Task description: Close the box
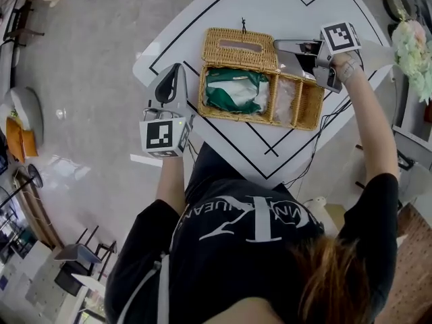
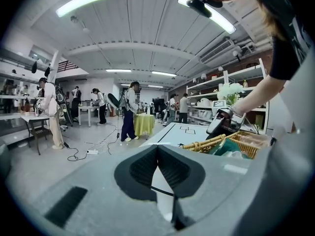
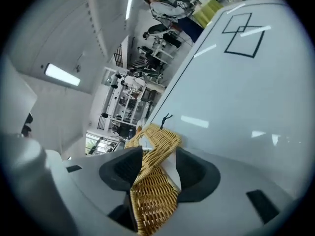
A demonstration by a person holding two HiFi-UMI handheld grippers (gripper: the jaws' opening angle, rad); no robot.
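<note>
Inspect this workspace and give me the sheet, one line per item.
Surface: white table marked with black lines.
Job's things: wicker box open, its lid swung back; green pack inside.
Clutter: nothing seen.
Grippers: left tool shut and empty, beside the box; right tool open, the lid's edge between its jaws.
Cables: cord and power strip on the floor.
Surroundings: people standing around, shelves, flowers.
</note>
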